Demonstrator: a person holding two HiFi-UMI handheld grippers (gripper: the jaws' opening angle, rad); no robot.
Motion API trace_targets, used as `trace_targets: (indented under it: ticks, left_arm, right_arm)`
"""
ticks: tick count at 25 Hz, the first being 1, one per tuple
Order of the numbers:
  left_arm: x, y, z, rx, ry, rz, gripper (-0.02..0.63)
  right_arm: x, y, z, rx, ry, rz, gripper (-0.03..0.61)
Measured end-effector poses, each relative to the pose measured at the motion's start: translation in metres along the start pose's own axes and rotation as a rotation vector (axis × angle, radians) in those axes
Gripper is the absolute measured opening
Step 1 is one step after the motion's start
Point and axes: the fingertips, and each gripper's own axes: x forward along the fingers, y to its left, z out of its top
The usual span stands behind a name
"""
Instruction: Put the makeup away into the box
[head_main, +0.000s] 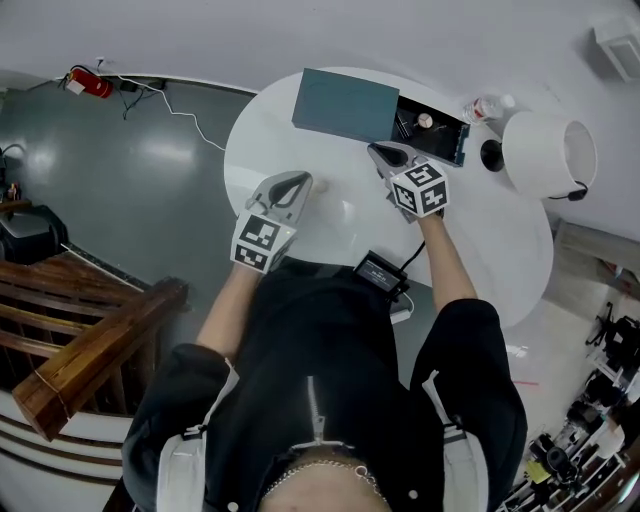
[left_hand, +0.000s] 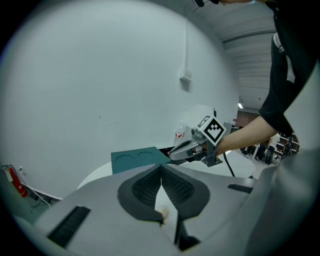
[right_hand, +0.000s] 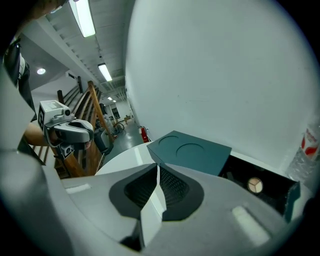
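A teal box (head_main: 345, 104) lies at the far side of the round white table (head_main: 490, 250). Its lid is slid left, and the dark open part (head_main: 430, 128) holds makeup, among it a round compact (right_hand: 255, 185). My right gripper (head_main: 385, 152) hovers just in front of that open part. Its jaws (right_hand: 157, 167) are shut with nothing held. My left gripper (head_main: 298, 182) is over the table's near left, with its tips (left_hand: 161, 166) together. A small beige thing (left_hand: 163, 213) shows in the gap behind them; I cannot tell whether it is gripped.
A clear water bottle (head_main: 487, 107) and a white lamp (head_main: 550, 150) stand to the right of the box. A black device (head_main: 381, 270) with a cable sits at the table's near edge. A wooden railing (head_main: 90, 350) runs along the left.
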Motion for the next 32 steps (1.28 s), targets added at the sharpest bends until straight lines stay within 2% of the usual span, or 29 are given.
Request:
trace_targets:
  ticks: [8,12,17,23,28,32]
  left_arm:
    - [-0.024,0.011,-0.011,-0.030,-0.001,0.068,0.014]
    - [-0.033,0.016,-0.019,-0.049,0.004,0.097,0.014]
    - [-0.041,0.020,-0.030,-0.072,0.016,0.119,0.014]
    - [-0.045,0.022,-0.034,-0.084,0.018,0.132,0.014]
    - [-0.048,0.024,-0.038,-0.090,0.023,0.134,0.014]
    - [-0.043,0.024,-0.036,-0.089,0.024,0.126,0.014]
  right_arm:
    - [0.030,0.056,-0.017,-0.100,0.075,0.139,0.081]
    - [0.045,0.090,-0.032,-0.234,0.160,0.216,0.136]
    - [0.061,0.128,-0.050,-0.415,0.261,0.289,0.153]
    - [0.076,0.138,-0.072,-0.639,0.346,0.277,0.156]
    - [0.081,0.137,-0.081,-0.682,0.386,0.254,0.156]
    - [0.082,0.132,-0.087,-0.668,0.401,0.250,0.152]
